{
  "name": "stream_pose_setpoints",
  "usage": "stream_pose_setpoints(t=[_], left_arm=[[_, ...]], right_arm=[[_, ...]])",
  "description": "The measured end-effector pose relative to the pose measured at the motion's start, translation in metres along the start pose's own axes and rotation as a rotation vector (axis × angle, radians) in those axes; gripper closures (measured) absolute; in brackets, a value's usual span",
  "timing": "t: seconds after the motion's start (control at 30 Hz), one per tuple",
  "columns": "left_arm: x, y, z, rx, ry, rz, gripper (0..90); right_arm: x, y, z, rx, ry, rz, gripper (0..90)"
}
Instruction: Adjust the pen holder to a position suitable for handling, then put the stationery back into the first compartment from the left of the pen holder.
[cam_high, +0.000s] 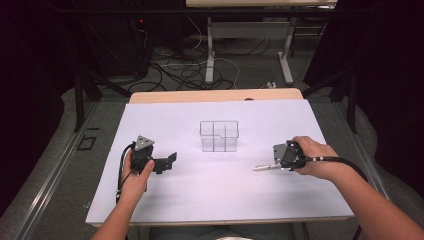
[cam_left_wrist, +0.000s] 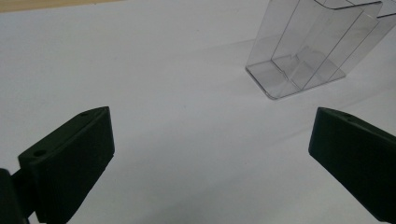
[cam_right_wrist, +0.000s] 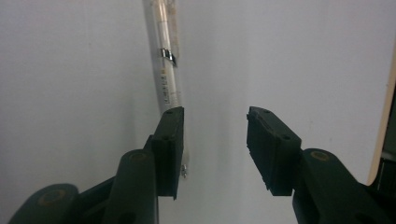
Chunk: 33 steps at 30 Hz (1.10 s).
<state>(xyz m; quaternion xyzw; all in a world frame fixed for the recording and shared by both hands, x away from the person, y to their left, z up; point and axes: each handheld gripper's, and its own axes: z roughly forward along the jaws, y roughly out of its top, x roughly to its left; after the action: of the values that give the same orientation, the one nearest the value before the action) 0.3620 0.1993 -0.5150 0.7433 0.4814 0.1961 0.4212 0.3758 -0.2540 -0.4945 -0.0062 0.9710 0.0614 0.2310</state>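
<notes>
A clear plastic organizer (cam_high: 219, 136) with several compartments stands at the middle of the white-covered table (cam_high: 200, 195). In the left gripper view the organizer (cam_left_wrist: 308, 51) is ahead to the upper right. My left gripper (cam_high: 169, 161) rests on the sheet to its left, and its jaws (cam_left_wrist: 210, 135) are wide open with nothing between them. A white pen (cam_high: 264, 167) lies on the sheet right of centre. My right gripper (cam_high: 276, 161) hangs over the pen's near end. In the right gripper view the pen (cam_right_wrist: 166, 70) runs under the left jaw, and the gripper (cam_right_wrist: 215, 119) is open.
The wooden table edge (cam_high: 215, 96) shows beyond the white sheet. Behind it are a second desk's legs (cam_high: 210, 55) and loose cables (cam_high: 180, 70) on the floor. Dark curtains close off both sides.
</notes>
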Motion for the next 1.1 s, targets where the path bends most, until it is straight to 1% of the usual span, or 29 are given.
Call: stream_pose_setpoints(t=[0.03,0.07,0.1,0.13,0.17,0.2,0.23,0.27,0.3,0.33,0.4,0.43,0.5,0.53,0.57,0.6,0.67,0.7,0.73,0.87,0.9,0.93,1.0,1.07,1.1], left_arm=[[0.0,0.0,0.0,0.0,0.0,-0.001,0.3],[0.0,0.0,0.0,0.0,0.0,-0.001,0.3],[0.0,0.0,0.0,-0.001,-0.002,-0.006,0.3],[0.0,0.0,0.0,0.0,-0.001,-0.009,0.3],[0.0,-0.001,0.0,0.001,-0.002,-0.011,0.3],[0.0,-0.001,0.0,0.001,-0.003,-0.012,0.3],[0.0,-0.001,0.001,-0.006,-0.004,-0.016,0.3],[0.0,-0.001,0.0,0.0,-0.007,-0.016,0.3],[0.001,0.0,0.0,0.0,-0.004,-0.008,0.3],[0.001,-0.001,0.0,0.002,-0.003,-0.007,0.3],[0.001,-0.001,0.001,-0.004,-0.001,-0.016,0.3],[0.001,-0.001,0.001,-0.005,-0.001,-0.016,0.3],[0.002,-0.001,0.0,0.004,0.0,-0.01,0.3],[0.002,-0.001,0.0,0.005,0.001,-0.009,0.3],[0.002,-0.001,0.001,0.004,0.0,-0.014,0.3],[0.002,-0.001,0.001,0.005,0.0,-0.015,0.3],[0.002,-0.001,0.001,0.005,0.0,-0.015,0.3],[0.002,-0.001,0.001,0.005,0.0,-0.015,0.3],[0.002,-0.001,0.001,0.005,0.0,-0.015,0.3],[0.002,-0.002,0.001,0.006,0.001,-0.015,0.3],[0.002,-0.002,0.001,0.005,0.001,-0.018,0.3],[0.002,-0.002,0.002,0.0,0.002,-0.019,0.3],[0.002,-0.002,0.002,-0.002,0.004,-0.023,0.3],[0.002,-0.002,0.002,-0.002,0.005,-0.023,0.3],[0.002,-0.002,0.002,-0.001,0.005,-0.022,0.3]], right_arm=[[0.001,0.001,0.001,0.006,0.007,-0.008,57.8],[0.002,0.001,0.003,0.008,0.012,-0.006,58.6],[0.0,0.001,0.005,0.009,0.015,-0.036,59.7],[0.002,0.001,0.006,0.02,0.026,-0.014,60.1],[0.001,0.001,0.007,0.026,0.027,-0.045,61.1],[0.003,0.0,0.008,0.037,0.032,-0.023,61.6],[0.004,0.0,0.01,0.035,0.032,-0.036,61.6],[0.003,0.0,0.013,0.008,0.026,-0.059,62.2],[0.005,-0.002,0.016,-0.016,0.008,-0.06,62.9],[0.006,-0.002,0.016,0.008,0.021,-0.053,63.9],[0.003,-0.001,0.015,0.053,0.069,-0.077,65.1],[0.004,-0.001,0.015,0.064,0.078,-0.07,65.9],[0.005,-0.003,0.018,0.038,0.075,-0.073,66.8],[0.005,-0.004,0.02,0.034,0.076,-0.07,67.3],[0.005,-0.004,0.02,0.038,0.083,-0.072,67.8],[0.006,-0.005,0.021,0.041,0.086,-0.062,68.4],[0.005,-0.005,0.022,0.033,0.093,-0.075,69.4],[0.005,-0.006,0.022,0.04,0.095,-0.076,69.7],[0.006,-0.006,0.023,0.037,0.096,-0.065,70.2],[0.005,-0.008,0.026,0.039,0.097,-0.079,70.8],[0.006,-0.009,0.027,0.039,0.103,-0.069,70.8],[0.006,-0.009,0.027,0.04,0.109,-0.069,70.8],[0.006,-0.01,0.029,0.042,0.11,-0.079,70.7],[0.005,-0.01,0.03,0.049,0.12,-0.077,70.8],[0.006,-0.01,0.03,0.047,0.117,-0.065,70.8]])
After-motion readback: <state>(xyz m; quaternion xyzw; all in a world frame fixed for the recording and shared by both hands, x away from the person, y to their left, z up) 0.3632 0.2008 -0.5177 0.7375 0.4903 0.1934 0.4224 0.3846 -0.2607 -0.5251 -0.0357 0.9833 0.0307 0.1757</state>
